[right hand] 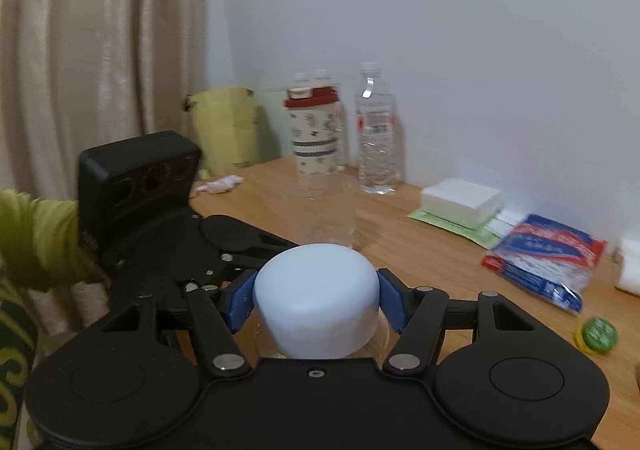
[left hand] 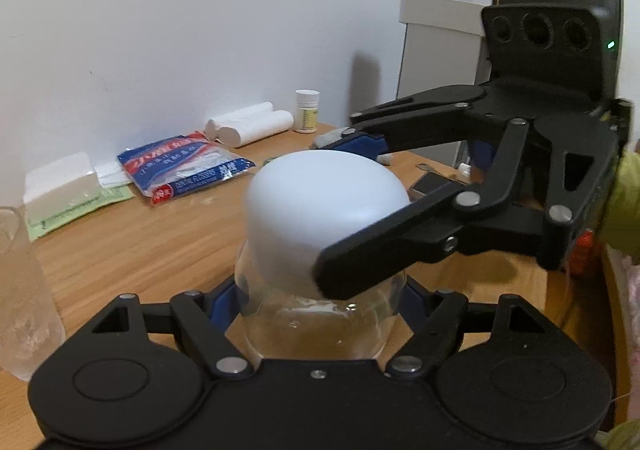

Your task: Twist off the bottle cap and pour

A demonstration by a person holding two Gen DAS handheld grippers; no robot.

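A clear bottle (left hand: 316, 324) with a white domed cap (left hand: 320, 202) stands over the wooden table (left hand: 140, 246). My left gripper (left hand: 318, 302) is shut on the bottle's clear body just below the cap. My right gripper (left hand: 352, 206) reaches in from the right, its black fingers (left hand: 352, 270) on either side of the cap. In the right wrist view the blue pads (right hand: 240, 300) of the right gripper (right hand: 316, 300) press both sides of the cap (right hand: 316, 298). The left gripper's fingers (right hand: 248, 238) run in from the left underneath. A clear cup (right hand: 320, 206) stands just behind the cap, also at the left edge (left hand: 24, 290).
Along the wall lie a white box (left hand: 60, 186), a blue and red packet (left hand: 184, 166), paper rolls (left hand: 248, 128) and a pill bottle (left hand: 307, 111). A water bottle (right hand: 378, 130), a red-lidded shaker (right hand: 314, 130) and a yellow-green bag (right hand: 224, 126) stand at the back. A phone (left hand: 430, 184) lies right.
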